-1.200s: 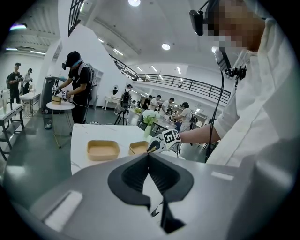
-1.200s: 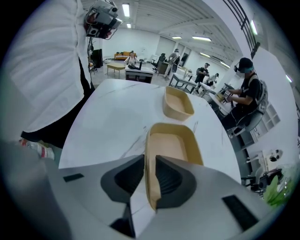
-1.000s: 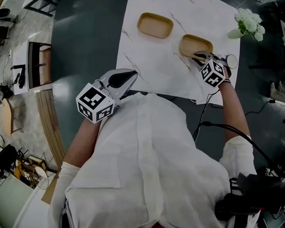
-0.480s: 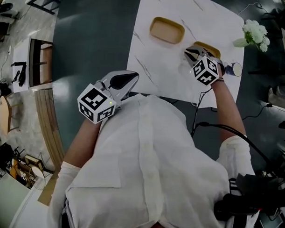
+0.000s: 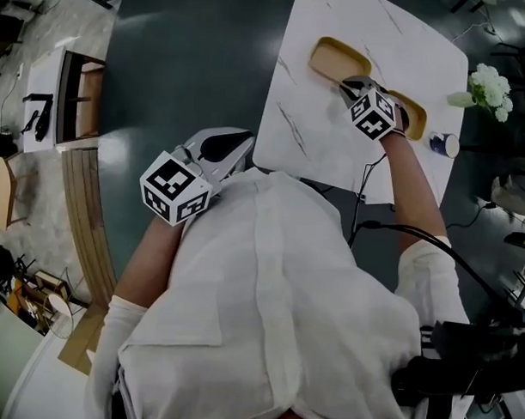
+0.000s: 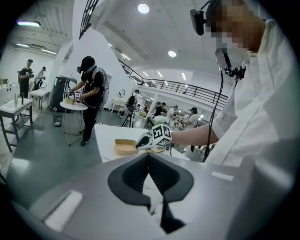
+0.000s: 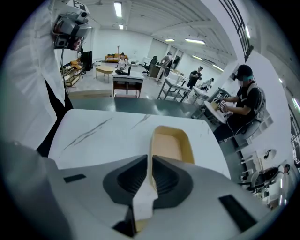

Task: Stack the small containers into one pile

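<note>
Two tan oblong containers lie on the white marble table (image 5: 317,137). My right gripper (image 5: 347,82) reaches over the right-hand container (image 5: 414,117) to the left-hand one (image 5: 337,57). In the right gripper view its jaws (image 7: 149,161) are closing, and the pads press the thin long wall of the left-hand container (image 7: 172,145), the wall nearer the person. The left gripper view shows this container (image 6: 122,146) ahead of the marker cube. My left gripper (image 5: 245,142) is off the table by the person's chest. It is shut (image 6: 149,161) and holds nothing.
White flowers (image 5: 489,86) stand off the table's right corner, and a small round cup (image 5: 444,144) sits on the table near its right edge. Dark floor lies left of the table. A cable hangs off the near edge (image 5: 364,178). Other people work at tables in the background.
My right gripper has crossed from the right-hand container's near rim to the left-hand container, its jaws narrowing. The head view has shifted, so the table sits further right. The left gripper has stayed put.
</note>
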A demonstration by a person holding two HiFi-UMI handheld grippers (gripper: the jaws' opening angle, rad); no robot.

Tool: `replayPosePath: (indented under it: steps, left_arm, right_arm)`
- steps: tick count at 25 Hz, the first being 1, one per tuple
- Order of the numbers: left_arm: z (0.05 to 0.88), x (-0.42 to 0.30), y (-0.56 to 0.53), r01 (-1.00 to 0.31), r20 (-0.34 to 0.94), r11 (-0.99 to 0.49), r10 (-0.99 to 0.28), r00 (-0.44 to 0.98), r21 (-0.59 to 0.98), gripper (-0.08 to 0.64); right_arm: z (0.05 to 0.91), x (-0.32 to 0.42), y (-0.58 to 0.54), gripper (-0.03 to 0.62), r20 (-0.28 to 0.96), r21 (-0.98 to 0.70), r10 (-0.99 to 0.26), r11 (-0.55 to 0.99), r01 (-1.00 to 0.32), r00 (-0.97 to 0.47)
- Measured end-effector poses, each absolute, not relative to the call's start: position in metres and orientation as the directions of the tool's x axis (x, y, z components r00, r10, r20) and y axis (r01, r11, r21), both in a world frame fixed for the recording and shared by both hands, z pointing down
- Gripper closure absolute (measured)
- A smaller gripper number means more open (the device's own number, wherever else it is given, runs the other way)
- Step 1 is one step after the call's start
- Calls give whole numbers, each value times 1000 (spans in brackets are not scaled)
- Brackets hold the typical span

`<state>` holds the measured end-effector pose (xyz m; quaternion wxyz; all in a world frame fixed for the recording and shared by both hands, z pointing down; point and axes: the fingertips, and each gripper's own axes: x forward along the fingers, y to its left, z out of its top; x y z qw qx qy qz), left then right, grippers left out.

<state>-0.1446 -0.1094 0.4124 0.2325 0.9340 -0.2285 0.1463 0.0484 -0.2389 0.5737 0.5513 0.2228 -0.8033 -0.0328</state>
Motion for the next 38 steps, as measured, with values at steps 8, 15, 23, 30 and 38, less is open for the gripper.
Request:
replayPosePath:
  steps: [8,15,23,30,38]
  left_arm:
    - [422,-187,-113,-508,398,-768,-357,845,390,554]
    - [428,-203,-113,-497,415,-772,-333,847,395,552]
    - [427,-203,-113,-470,413,-789,-304,858,396,553]
    - [419,-183,-109,-423,394,-817,-266,880,391,553]
    - [415,-141,-101,-363,370,-841,-213,904,402,552]
  right_arm:
    - [603,35,-261,561,908,246,-345,898,-364,-238]
    - [617,30,-266,563,922,239,-330,897,-372,-204]
    - [597,28,-262,577,899,280,-375,889,-362,-226]
    - [558,26,-245,578,865,332,-426,882,-335,-265]
    - [513,48,-214,580,838,388,-469,871,-302,-279]
